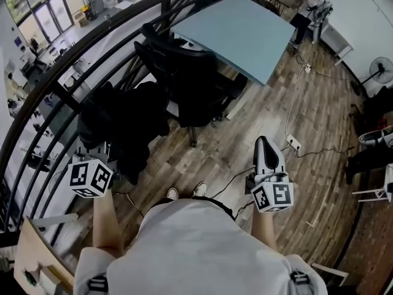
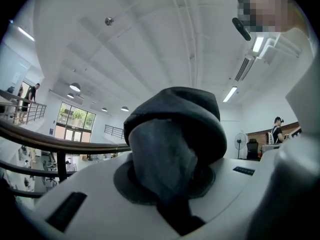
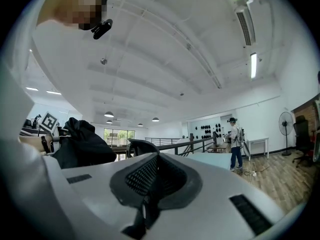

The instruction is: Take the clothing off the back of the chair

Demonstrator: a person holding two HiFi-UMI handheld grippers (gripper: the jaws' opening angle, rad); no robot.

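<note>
A black piece of clothing (image 1: 129, 121) hangs bunched in the air at the left, clear of the black office chair (image 1: 190, 85) that stands at the light blue table (image 1: 245, 29). My left gripper (image 1: 95, 147) is shut on the clothing; in the left gripper view dark fabric (image 2: 170, 149) bulges up between its closed jaws. My right gripper (image 1: 265, 149) hovers over the wooden floor to the right of the chair, jaws together with nothing in them. The right gripper view shows the clothing (image 3: 80, 144) at the left and the chair back (image 3: 142, 146) beyond the gripper (image 3: 157, 179).
A black railing (image 1: 80, 54) curves along the left, close behind the chair. A power strip (image 1: 293, 143) and cables lie on the floor at the right. A fan (image 1: 382, 69) stands at the far right, and a person (image 1: 313, 5) stands beyond the table.
</note>
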